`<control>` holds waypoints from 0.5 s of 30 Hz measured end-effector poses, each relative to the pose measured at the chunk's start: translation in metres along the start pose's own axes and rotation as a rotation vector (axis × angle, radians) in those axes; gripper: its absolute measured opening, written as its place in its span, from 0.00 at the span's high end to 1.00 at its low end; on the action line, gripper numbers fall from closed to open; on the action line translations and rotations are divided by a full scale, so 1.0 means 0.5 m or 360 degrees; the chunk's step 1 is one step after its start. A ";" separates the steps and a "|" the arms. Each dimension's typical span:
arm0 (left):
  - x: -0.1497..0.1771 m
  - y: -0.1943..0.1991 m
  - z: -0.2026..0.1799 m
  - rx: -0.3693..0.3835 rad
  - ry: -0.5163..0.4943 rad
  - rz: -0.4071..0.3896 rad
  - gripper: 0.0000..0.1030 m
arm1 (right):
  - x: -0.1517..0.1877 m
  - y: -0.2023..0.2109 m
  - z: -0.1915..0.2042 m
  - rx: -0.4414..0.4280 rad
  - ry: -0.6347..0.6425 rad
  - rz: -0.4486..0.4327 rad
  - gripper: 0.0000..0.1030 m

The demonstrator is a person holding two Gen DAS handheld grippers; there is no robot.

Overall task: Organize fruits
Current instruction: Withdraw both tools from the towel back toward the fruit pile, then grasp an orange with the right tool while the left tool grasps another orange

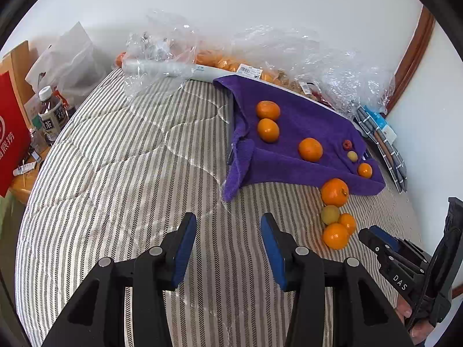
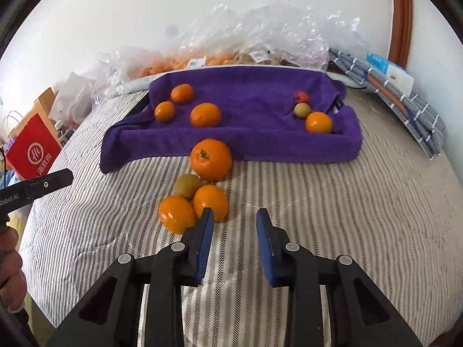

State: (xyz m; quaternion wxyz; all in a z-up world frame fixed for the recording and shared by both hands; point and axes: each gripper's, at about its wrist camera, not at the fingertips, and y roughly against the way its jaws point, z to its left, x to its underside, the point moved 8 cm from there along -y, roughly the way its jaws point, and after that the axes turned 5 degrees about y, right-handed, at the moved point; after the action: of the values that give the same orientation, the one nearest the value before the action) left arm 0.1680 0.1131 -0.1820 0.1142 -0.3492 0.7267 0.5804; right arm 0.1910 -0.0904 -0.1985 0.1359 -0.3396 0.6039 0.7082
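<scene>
Both claws spread, nothing between pads: left claw (image 1: 228, 248) over striped bedcover (image 1: 130, 159); right claw (image 2: 235, 243) beside four-fruit cluster, probably touching nearest tangerine (image 2: 210, 202)

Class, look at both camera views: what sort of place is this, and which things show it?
Probably a bedroom at home: a striped quilted bedcover fills the surface, a purple towel lies on it, and shopping bags and bottles crowd a side table.
</scene>
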 end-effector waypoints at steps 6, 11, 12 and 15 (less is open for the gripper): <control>-0.005 -0.033 -0.003 0.0052 0.0031 0.0052 0.57 | -0.014 -0.031 0.026 -0.0035 0.0023 0.0034 0.71; -0.004 -0.053 -0.002 0.0053 0.0047 0.0082 0.57 | -0.025 -0.052 0.031 -0.0095 -0.0008 0.0060 0.71; -0.004 -0.055 -0.002 0.0055 0.0055 0.0084 0.57 | -0.027 -0.058 0.031 -0.0098 -0.0003 0.0076 0.71; -0.001 -0.061 0.001 0.0059 0.0073 0.0089 0.57 | -0.025 -0.074 0.037 -0.0118 0.0013 0.0103 0.70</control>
State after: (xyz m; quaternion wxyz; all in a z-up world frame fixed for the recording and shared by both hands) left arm 0.1877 0.1115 -0.2049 0.0877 -0.3397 0.7493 0.5617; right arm 0.2165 -0.0616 -0.2179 0.0977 -0.3276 0.5885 0.7327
